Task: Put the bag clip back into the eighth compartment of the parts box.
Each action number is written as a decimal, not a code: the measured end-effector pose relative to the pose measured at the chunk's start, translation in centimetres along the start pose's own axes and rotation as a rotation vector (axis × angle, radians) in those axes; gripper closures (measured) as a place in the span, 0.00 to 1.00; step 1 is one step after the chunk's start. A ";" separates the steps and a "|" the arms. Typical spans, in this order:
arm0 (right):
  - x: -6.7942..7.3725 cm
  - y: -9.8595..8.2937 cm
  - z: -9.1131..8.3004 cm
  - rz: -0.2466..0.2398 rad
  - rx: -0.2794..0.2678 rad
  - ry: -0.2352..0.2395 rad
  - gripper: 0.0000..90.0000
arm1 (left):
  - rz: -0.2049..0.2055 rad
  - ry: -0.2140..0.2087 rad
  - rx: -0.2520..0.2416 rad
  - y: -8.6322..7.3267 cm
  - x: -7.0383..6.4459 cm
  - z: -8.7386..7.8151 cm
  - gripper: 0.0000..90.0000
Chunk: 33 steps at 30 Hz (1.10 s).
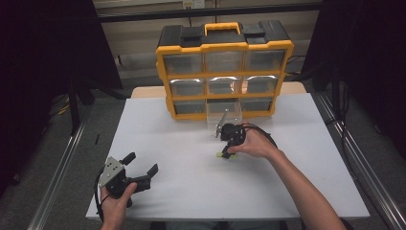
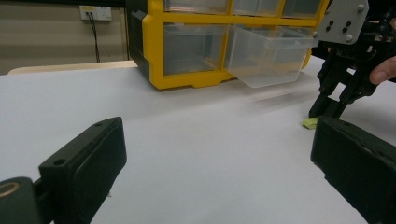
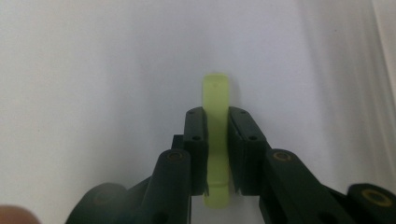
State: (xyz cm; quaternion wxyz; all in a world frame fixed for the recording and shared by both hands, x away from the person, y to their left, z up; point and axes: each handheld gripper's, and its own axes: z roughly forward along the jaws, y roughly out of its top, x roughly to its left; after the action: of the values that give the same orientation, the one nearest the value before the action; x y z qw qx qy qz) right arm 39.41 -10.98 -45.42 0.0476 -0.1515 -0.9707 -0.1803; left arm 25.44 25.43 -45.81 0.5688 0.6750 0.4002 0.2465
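- Our right gripper has its jaws clamped on a small flat yellow-green plastic piece lying on the white table.
- Our left gripper rests with jaws apart.
- One clear plastic drawer sits pulled out of the yellow-framed organiser cabinet; we cannot tell its contents.

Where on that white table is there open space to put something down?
Bare table lies between the left gripper and right gripper, and along both side edges. It is crowded at the organizer, its open drawer and the green piece.

A white table carries everything. A yellow and black drawer cabinet stands at its far edge, beyond the right claw, with one clear drawer pulled out toward that claw. A small yellow-green strip lies flat on the table between the right claw's jaws.
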 end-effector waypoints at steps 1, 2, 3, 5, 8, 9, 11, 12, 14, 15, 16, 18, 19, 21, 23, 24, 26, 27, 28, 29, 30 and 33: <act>0.0 0.0 0.0 -0.002 0.001 -0.001 0.88 | 0.017 -0.011 0.010 0.0 0.2 -0.1 0.04; 0.0 0.0 0.0 -0.005 -0.001 -0.006 0.88 | -0.018 -0.005 -0.014 0.0 -0.1 0.1 0.04; 0.0 0.0 0.0 -0.007 -0.005 -0.010 0.88 | -0.013 -0.006 -0.010 0.0 0.0 0.1 0.04; 0.1 -0.1 0.0 -0.001 -0.006 -0.009 0.88 | 0.014 -0.011 0.008 0.0 0.2 -0.1 0.04; 0.1 -0.2 -0.1 0.010 -0.007 0.003 0.88 | 0.016 -0.003 0.010 0.0 0.2 -0.1 0.04; 0.1 -0.2 -0.2 0.019 -0.003 0.005 0.88 | 0.015 -0.003 0.010 0.0 0.2 -0.1 0.04; 0.0 -0.3 -0.1 0.001 -0.014 0.000 0.88 | 0.015 -0.003 0.011 0.0 0.2 -0.1 0.04; 0.0 -0.4 -0.2 0.004 -0.015 0.001 0.88 | -0.005 -0.001 -0.003 0.0 0.1 0.0 0.04; 0.1 -0.6 -0.2 0.016 -0.018 0.007 0.88 | -0.001 -0.001 0.000 0.0 0.1 0.0 0.04; 0.1 -0.6 -0.2 0.014 -0.023 -0.001 0.88 | -0.002 0.000 -0.002 0.0 0.1 0.0 0.04; 0.1 -0.7 -0.2 0.016 -0.029 -0.005 0.88 | -0.003 0.000 -0.002 0.0 0.1 0.0 0.04; 0.2 -0.7 -0.3 0.043 -0.027 0.003 0.88 | 0.004 -0.002 0.002 0.0 0.2 -0.1 0.04; 0.1 -0.8 -0.3 0.031 -0.037 0.004 0.88 | -0.006 0.000 -0.004 0.0 0.1 0.0 0.04; 0.1 -0.8 -0.5 0.028 -0.052 0.000 0.88 | -0.012 0.004 -0.010 0.0 0.1 0.0 0.04; 0.1 -0.8 -0.7 0.027 -0.079 0.003 0.88 | 0.007 0.002 0.003 0.0 0.2 -0.1 0.04; 0.2 -0.8 -0.8 0.042 -0.091 0.004 0.88 | 0.006 0.002 0.002 0.0 0.2 -0.1 0.04; 0.2 -0.8 -1.0 0.038 -0.124 0.004 0.88 | 0.022 -0.004 0.012 0.1 0.4 -0.2 0.04; 0.3 -0.8 -1.1 0.045 -0.130 0.008 0.88 | 0.009 0.000 0.003 0.1 0.3 -0.2 0.04; 0.3 -0.9 -1.2 0.047 -0.142 0.000 0.88 | 0.007 0.001 0.002 0.1 0.3 -0.2 0.04; 0.2 -0.9 -1.2 0.040 -0.155 0.002 0.88 | 0.007 0.000 0.001 0.1 0.3 -0.2 0.04; 0.3 -1.0 -1.3 0.054 -0.159 0.009 0.88 | 0.000 0.003 -0.001 0.1 0.3 -0.2 0.04; 0.2 -1.2 -1.4 0.044 -0.197 0.010 0.88 | 0.009 0.004 0.001 0.1 0.3 -0.2 0.04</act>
State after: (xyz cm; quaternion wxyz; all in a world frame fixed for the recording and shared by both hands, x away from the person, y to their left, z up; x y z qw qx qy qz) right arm 38.87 -12.48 -44.46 0.0415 -0.1759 -0.9444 -0.2747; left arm 25.49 25.80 -45.70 0.5663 0.6767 0.3984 0.2504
